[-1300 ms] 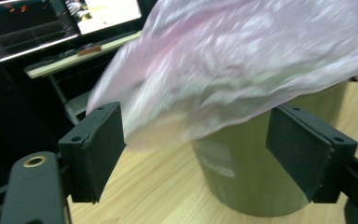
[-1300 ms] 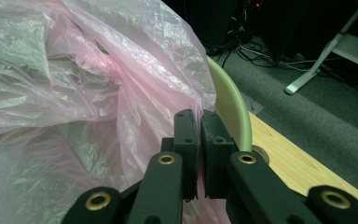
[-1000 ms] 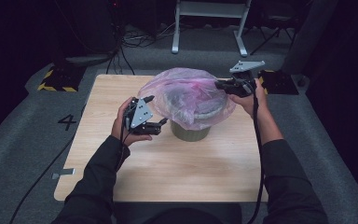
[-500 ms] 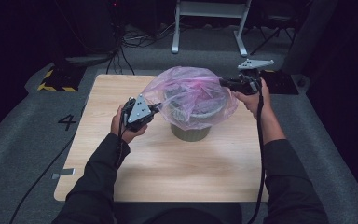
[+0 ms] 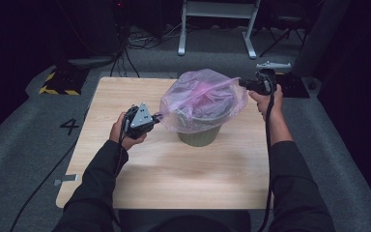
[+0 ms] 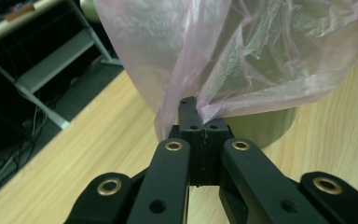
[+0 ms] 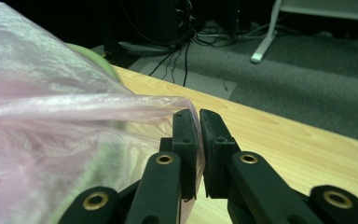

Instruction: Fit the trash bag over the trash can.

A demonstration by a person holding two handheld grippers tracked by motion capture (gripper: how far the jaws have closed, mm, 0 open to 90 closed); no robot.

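Bag: thin, slippery film, tears easily. Both grippers' fingers clamped on opposite hem edges; grip hem only.

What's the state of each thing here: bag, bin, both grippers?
pink plastic bag: draped over the bin's top, stretched between the two grippers
green bin: upright on the table, rim covered by the bag
left gripper: jaws shut on the bag's edge
right gripper: jaws shut on the bag's opposite edge
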